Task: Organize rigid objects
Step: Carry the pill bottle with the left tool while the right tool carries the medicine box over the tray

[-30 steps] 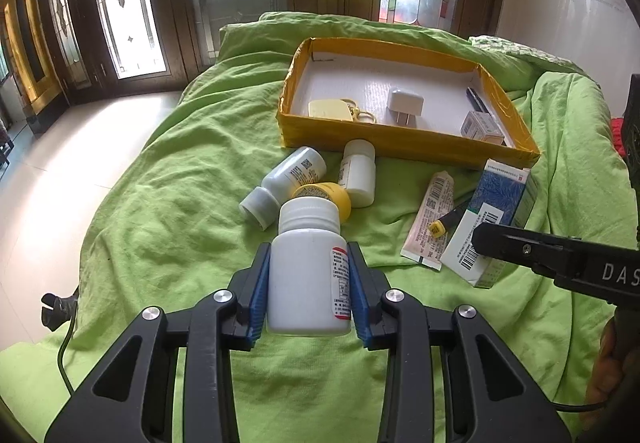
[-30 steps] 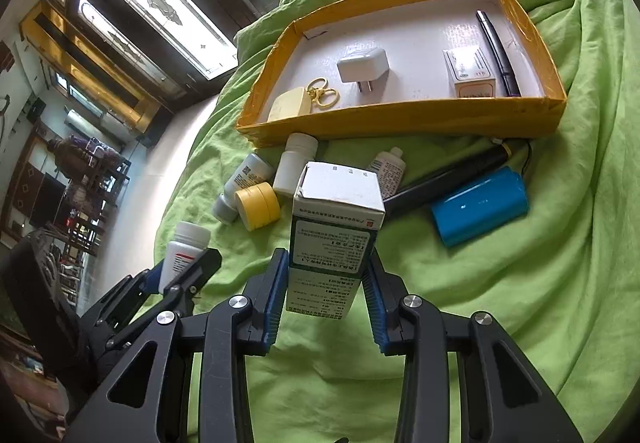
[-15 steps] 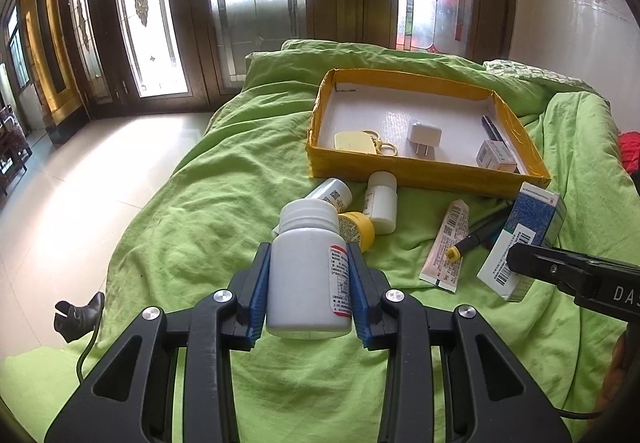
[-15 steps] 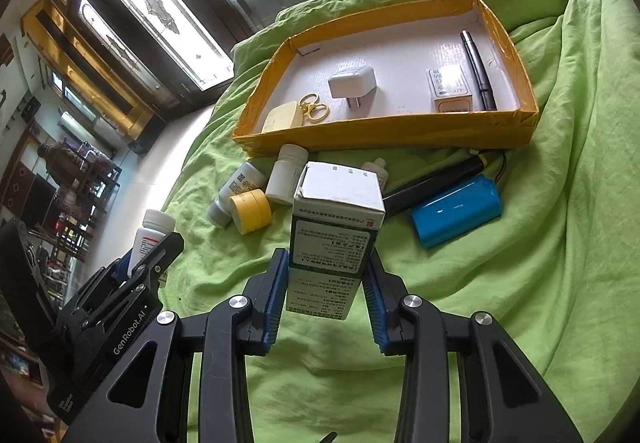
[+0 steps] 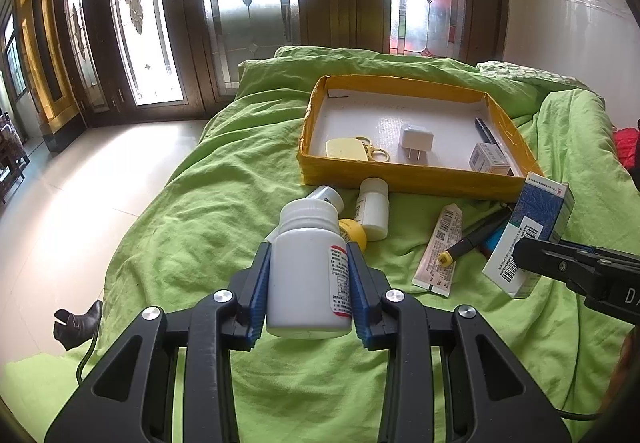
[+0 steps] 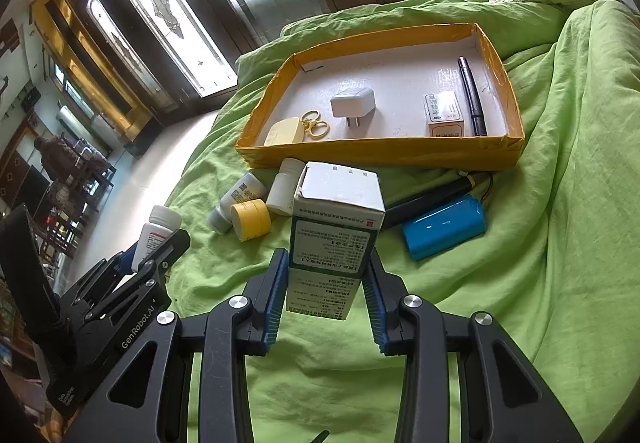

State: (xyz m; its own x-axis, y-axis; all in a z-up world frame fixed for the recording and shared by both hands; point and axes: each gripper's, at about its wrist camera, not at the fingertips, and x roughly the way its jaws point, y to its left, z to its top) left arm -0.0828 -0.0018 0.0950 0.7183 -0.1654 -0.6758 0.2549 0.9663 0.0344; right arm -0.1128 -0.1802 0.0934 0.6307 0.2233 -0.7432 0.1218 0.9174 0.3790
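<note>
both sets of fingers grip: left gripper a white bottle, right gripper a carton.

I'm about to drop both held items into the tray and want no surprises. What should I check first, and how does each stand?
1. Left gripper clamps the bottle: ok.
2. Right gripper clamps the carton: ok.
3. Tray has bare floor at its back left: ok.
4. Both items held clear of the blanket: ok.
5. Bottle's cap fully tight: cannot tell.
</note>
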